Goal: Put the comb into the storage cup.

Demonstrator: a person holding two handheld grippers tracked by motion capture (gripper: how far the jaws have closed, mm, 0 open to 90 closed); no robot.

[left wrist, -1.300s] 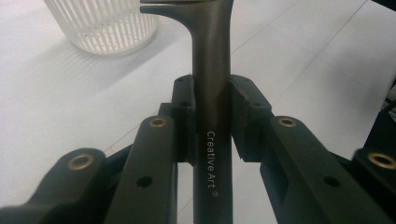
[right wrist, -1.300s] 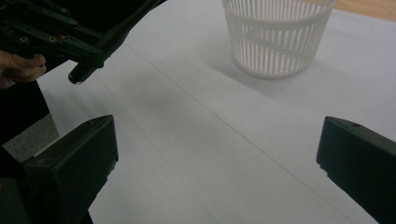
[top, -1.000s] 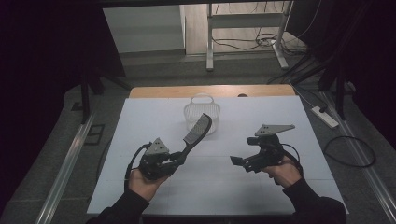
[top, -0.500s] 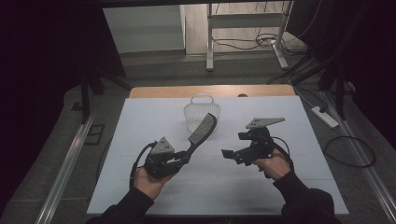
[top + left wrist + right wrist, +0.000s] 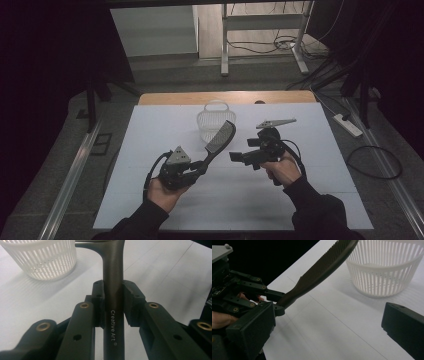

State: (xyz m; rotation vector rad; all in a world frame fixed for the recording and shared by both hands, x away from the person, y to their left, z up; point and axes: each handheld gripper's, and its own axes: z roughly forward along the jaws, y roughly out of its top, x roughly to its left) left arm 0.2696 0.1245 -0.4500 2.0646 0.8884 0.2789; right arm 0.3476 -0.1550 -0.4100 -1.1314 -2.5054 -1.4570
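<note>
On the white table there are two hand-held grippers, one dark comb and one white slatted basket. The left gripper sits in the person's left hand at the near left of the table, and its two jaws are closed tight on the handle of the comb; in the left gripper view the comb runs straight up between the two black pads, which press on either side of a handle printed with "Creative Art". The comb's toothed head rises up and away to the right, ending just in front of the basket, which stands at the far middle of the table with its single loop handle up; whether the comb tip touches the basket cannot be told. In the left gripper view the basket shows at the far left, apart from the jaws. The right gripper is in the person's right hand at the near right, turned to point left toward the comb, with one grey three-cornered plate standing above it. In the right gripper view its two jaws stand wide apart with nothing between them, one at each lower corner; beyond them the comb slants across, held by the left gripper, and the basket stands at the far right. Both sleeves are dark.
</note>
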